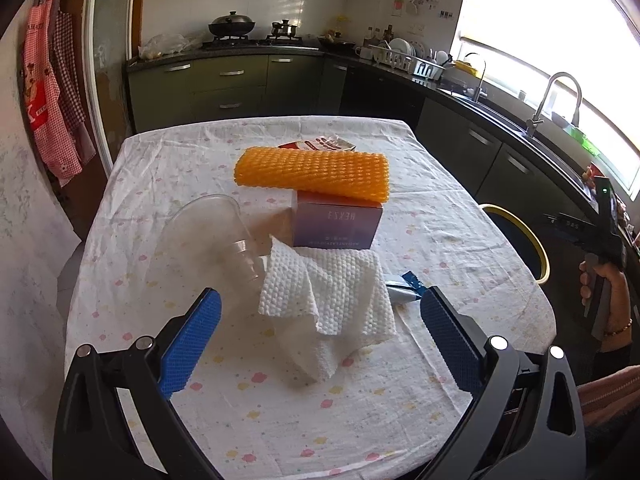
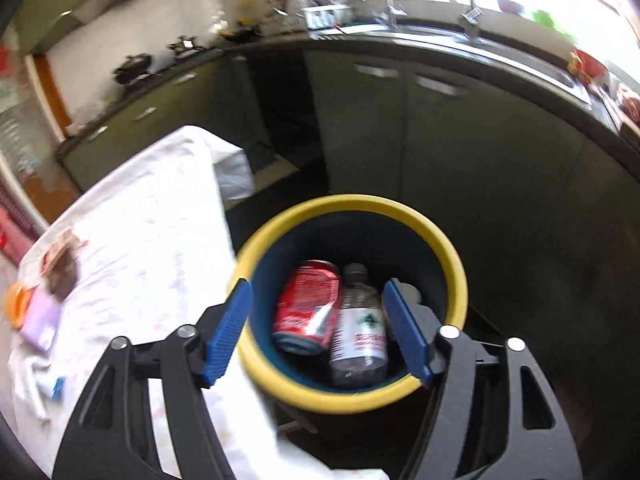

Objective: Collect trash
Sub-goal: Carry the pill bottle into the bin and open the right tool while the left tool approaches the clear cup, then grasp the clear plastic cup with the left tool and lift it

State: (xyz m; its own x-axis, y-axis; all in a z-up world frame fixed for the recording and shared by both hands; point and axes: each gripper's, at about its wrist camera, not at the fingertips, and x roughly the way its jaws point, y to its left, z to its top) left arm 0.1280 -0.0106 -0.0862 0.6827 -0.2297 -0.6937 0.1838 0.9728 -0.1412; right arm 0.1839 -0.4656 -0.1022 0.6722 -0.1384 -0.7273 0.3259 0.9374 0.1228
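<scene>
Kitchen cabinets and a dark counter ring a table (image 1: 280, 420) draped in a white speckled cloth, and most of the trash lies on it. Nearest the left gripper (image 1: 320, 344) is a crumpled paper towel (image 1: 332, 292), lying just ahead of the blue pads, which stand wide apart with nothing between them. Touching the towel's left edge is a clear plastic cup (image 1: 216, 236) tipped on its side. At the towel's right edge a small blue and silver wrapper (image 1: 404, 290) pokes out. Behind the towel stands a purple box (image 1: 338, 224), and an orange foam net (image 1: 312, 172) rests across its top, with a red and white packet (image 1: 320, 145) lying just beyond the net.

Off the table's right edge sits a bin (image 2: 456, 276) with a yellow rim. Inside it lie a red can (image 2: 308, 308) and a clear bottle (image 2: 358, 332) side by side. The right gripper (image 2: 320, 328) hangs over the bin's opening, its jaws spread and empty. In the left view, the person's right hand (image 1: 604, 284) grips the handle of that tool beside the bin.
</scene>
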